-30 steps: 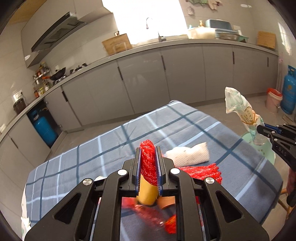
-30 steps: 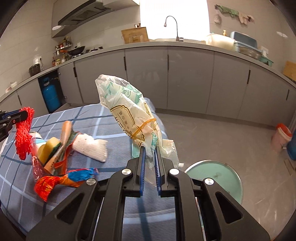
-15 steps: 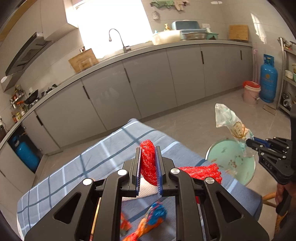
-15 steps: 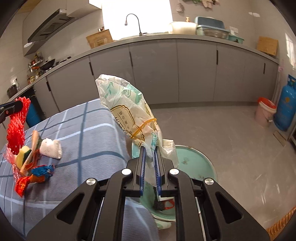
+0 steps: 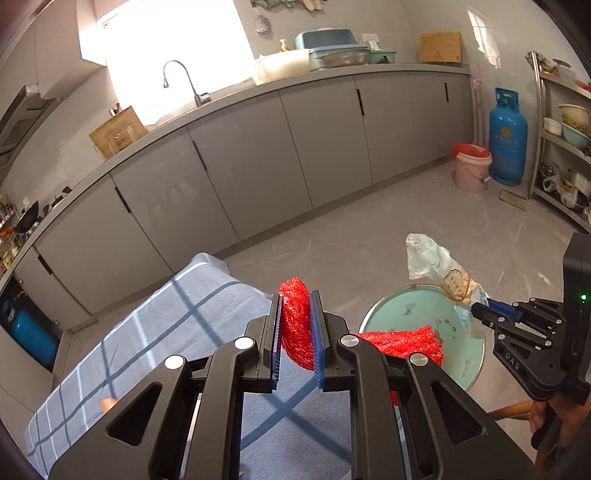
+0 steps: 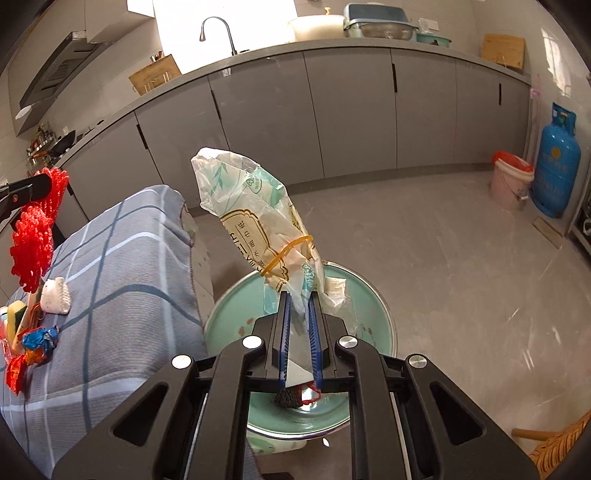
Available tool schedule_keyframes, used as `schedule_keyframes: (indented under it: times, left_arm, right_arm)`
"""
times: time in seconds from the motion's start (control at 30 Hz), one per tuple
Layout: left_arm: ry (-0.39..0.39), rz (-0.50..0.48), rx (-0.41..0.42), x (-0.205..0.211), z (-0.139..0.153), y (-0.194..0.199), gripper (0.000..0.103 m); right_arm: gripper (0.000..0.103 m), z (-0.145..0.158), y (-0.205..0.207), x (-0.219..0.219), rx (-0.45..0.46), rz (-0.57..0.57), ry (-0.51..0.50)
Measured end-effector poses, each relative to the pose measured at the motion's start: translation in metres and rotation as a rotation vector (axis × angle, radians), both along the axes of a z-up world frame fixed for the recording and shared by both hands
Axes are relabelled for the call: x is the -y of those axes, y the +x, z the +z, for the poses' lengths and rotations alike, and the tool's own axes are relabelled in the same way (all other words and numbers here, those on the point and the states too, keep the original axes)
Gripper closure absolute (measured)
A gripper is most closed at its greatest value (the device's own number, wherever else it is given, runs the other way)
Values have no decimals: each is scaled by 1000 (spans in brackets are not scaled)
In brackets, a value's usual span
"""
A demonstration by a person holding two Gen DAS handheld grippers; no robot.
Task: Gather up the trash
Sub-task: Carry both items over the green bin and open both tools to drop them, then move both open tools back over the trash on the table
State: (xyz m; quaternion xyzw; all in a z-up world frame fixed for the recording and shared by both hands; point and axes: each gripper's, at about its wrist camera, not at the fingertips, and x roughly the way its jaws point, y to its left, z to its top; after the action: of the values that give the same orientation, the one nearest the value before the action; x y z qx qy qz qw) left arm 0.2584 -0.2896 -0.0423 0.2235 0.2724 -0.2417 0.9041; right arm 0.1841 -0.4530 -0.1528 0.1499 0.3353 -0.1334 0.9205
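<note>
Both swung off table; right hand-held gripper (image 6: 299, 325) clamps upright plastic bag (image 6: 255, 218) over bin (image 6: 373, 306); left hand-held gripper (image 5: 295, 332) grips red mesh (image 5: 295, 325).

You have two claws in view: the left claw (image 5: 295, 341) clamps one red net (image 5: 295, 325), the right claw (image 6: 299, 328) clamps one plastic bag (image 6: 255, 218) bound by one rubber band (image 6: 286, 254). One green bin (image 6: 369, 314) sits on the floor beside one bench (image 6: 129, 295). On the bench you can count one white wad (image 6: 55, 297), one yellow sponge (image 6: 16, 314) and two foil wrappers: a blue one (image 6: 38, 339) and a red one (image 6: 16, 373). Farther off stand two blue gas cylinders (image 5: 508, 138) (image 5: 27, 336), one pink bucket (image 5: 471, 168), one tap (image 6: 221, 31) and two cutting boards (image 6: 502, 50) (image 6: 155, 77).
</note>
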Motion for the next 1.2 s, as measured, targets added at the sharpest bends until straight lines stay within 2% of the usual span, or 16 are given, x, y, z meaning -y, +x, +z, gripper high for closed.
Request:
schedule_keyframes:
  times: [0.23, 0.43, 0.53, 0.57, 0.6, 0.7, 0.73, 0.93, 1.13, 1.2]
  left_arm:
    - [41, -70, -34, 47, -28, 5, 87]
    - [62, -98, -52, 69, -45, 12, 84]
    - [73, -104, -55, 75, -51, 16, 76]
    - [70, -100, -52, 76, -52, 17, 61]
    - [66, -98, -48, 76, -53, 17, 57]
    - [59, -97, -51, 74, -54, 18, 51]
    - [57, -96, -47, 74, -54, 17, 45]
    - [53, -54, -55, 61, -54, 23, 40]
    - [29, 0, -40, 39, -41, 19, 23]
    - [26, 11, -37, 32, -37, 17, 23]
  right_arm:
    - [91, -21, 5, 21, -33, -19, 33]
    - [90, -33, 11, 30, -51, -23, 42]
    - [87, -38, 13, 35, -55, -26, 49]
    - [83, -38, 14, 36, -53, -30, 51]
    - [81, -39, 14, 38, -51, -37, 51]
    - [75, -42, 14, 38, -60, -46, 56]
    - [75, -42, 14, 38, -63, -46, 53]
    - [75, -42, 10, 35, -68, -40, 64]
    - [61, -39, -1, 28, -67, -53, 83]
    - [56, -38, -5, 25, -65, -54, 81]
